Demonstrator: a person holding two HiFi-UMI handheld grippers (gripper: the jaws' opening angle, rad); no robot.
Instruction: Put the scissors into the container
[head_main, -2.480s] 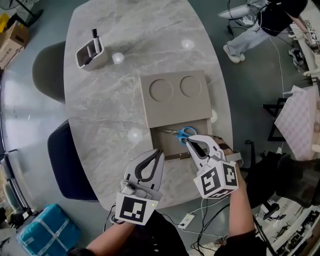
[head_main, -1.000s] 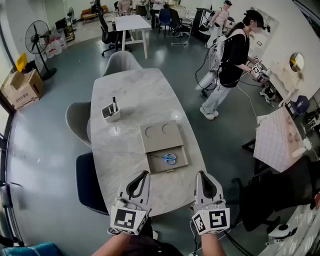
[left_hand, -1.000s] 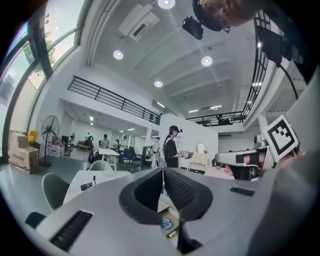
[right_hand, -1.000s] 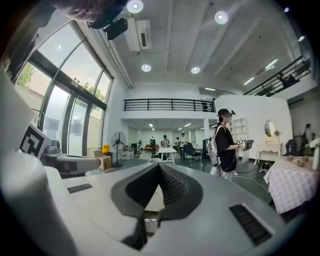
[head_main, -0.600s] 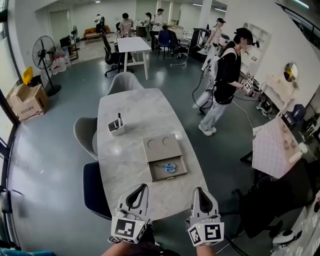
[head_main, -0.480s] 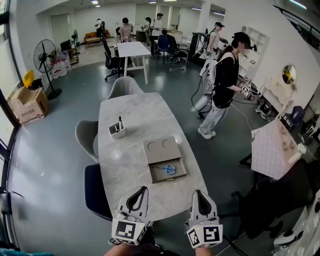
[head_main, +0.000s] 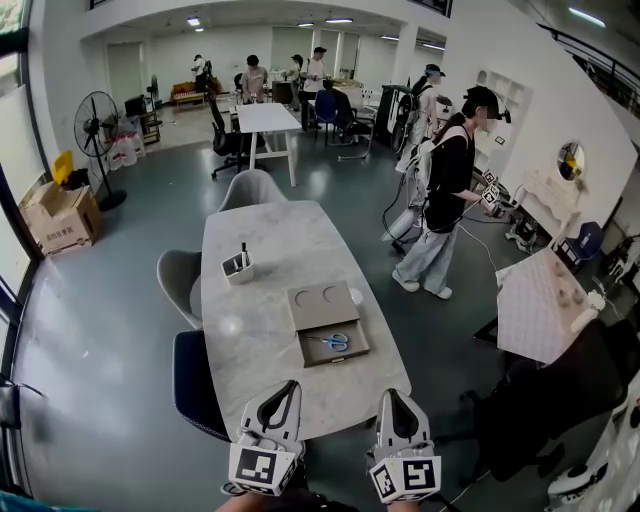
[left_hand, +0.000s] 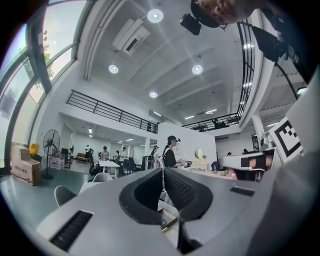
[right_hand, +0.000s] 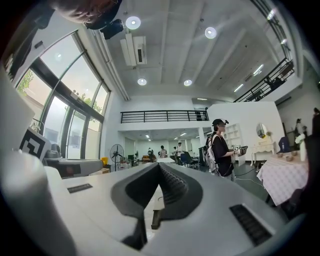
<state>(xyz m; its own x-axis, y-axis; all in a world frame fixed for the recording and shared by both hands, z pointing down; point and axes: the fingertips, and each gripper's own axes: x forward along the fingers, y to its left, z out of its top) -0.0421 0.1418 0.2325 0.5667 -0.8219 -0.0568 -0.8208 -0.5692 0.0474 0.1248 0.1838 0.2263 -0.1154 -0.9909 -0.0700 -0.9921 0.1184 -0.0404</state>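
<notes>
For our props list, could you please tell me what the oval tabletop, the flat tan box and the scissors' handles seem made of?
Oval grey tabletop: probably polished marble or marble-look slab, given pale veining and glossy reflections. Flat tan box: matte board or moulded fibre, perhaps; no shine. Blue-handled scissors: handles look plastic, blades metal, though too small to confirm.

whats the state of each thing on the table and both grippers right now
container: drawer open
scissors: lying flat in the drawer
pen holder: upright, dark pen standing in it
left gripper: shut, empty
right gripper: shut, empty
</notes>
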